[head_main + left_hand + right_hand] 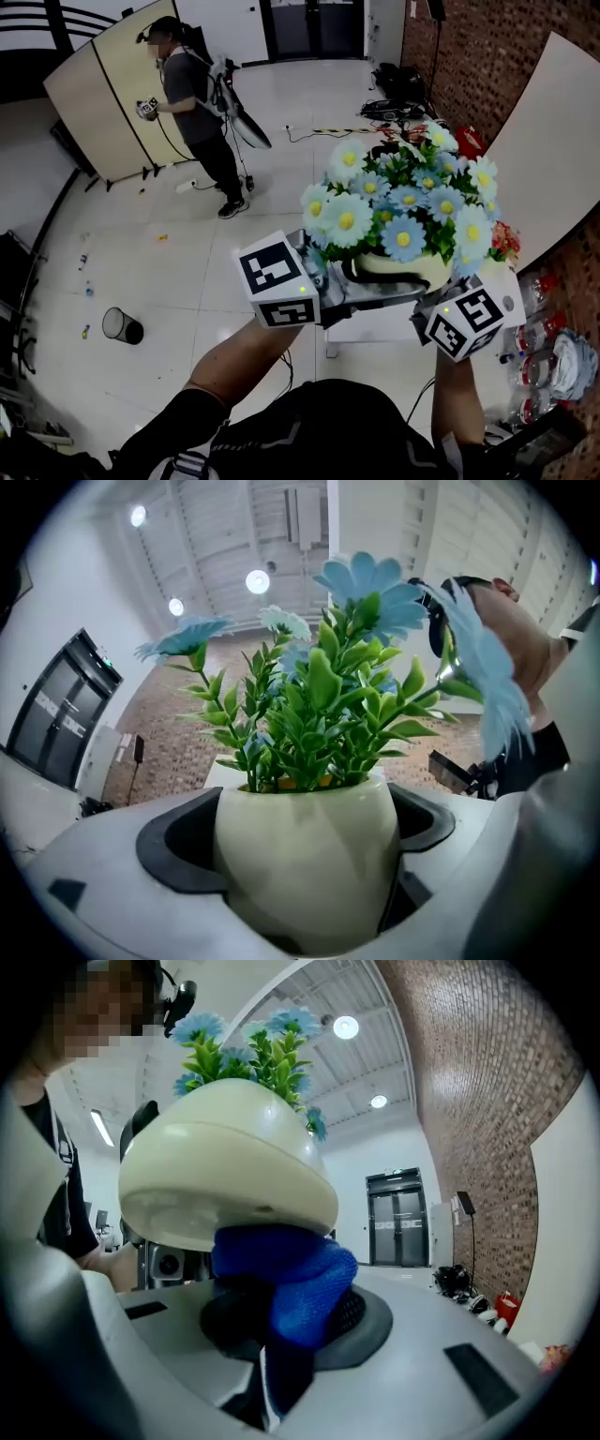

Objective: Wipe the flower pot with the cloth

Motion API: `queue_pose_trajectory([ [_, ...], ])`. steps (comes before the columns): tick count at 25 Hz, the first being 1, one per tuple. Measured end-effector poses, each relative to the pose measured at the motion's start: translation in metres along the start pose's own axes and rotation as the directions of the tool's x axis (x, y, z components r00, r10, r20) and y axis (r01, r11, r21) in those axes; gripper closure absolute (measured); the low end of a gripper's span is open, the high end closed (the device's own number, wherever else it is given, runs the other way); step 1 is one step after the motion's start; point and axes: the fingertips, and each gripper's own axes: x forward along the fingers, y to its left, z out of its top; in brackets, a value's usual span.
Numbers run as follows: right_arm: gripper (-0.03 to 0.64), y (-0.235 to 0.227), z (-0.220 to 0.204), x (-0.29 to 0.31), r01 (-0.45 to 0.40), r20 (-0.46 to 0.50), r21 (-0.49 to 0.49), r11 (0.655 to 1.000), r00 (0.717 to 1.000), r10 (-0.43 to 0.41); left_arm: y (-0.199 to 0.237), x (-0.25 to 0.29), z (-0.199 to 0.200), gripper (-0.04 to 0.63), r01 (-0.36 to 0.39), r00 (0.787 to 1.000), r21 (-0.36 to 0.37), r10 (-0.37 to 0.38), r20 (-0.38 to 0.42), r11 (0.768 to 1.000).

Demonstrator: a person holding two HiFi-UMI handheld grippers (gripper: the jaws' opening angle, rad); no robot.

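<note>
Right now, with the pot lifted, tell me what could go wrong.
The left tongs grip only the rounded, glossy sides of the flower pot in mid-air. The blue cloth in the right tongs presses against its underside and might pop it free. The tall artificial flowers may make it top-heavy, so it could tip.

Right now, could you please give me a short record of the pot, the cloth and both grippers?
flower pot: cream, lifted, its base visible from below
flowers: blue and white, standing in the flower pot
left gripper: shut on the flower pot's sides
right gripper: shut on the cloth
cloth: blue, pressed against the flower pot's lower edge
person: standing far off on the floor
</note>
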Motion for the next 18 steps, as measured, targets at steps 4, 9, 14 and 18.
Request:
queue_pose_trajectory([
  [4, 0.546, 0.014, 0.009, -0.006, -0.01, 0.03, -0.001, 1.0, 0.999, 0.01, 0.019, -0.008, 0.009, 0.049, -0.036, 0.999, -0.03, 0.037, 0.029, 0.999],
  [9, 0.546, 0.039, 0.011, -0.033, -0.044, 0.064, -0.026, 0.999, 0.997, 0.045, 0.05, -0.01, 0.003, 0.049, -0.124, 0.989, -0.056, 0.128, 0.071, 0.991],
  [14, 0.546, 0.055, 0.006, -0.03, -0.046, 0.058, -0.05, 0.998, 0.997, 0.049, 0.057, -0.008, -0.006, 0.049, -0.147, 0.986, -0.075, 0.152, 0.072, 0.986],
  [18, 0.546, 0.051, 0.007, -0.013, -0.038, 0.04, -0.033, 0.999, 0.998, 0.039, 0.049, -0.004, -0.001, 0.05, -0.088, 0.99, -0.096, 0.098, 0.104, 0.991],
])
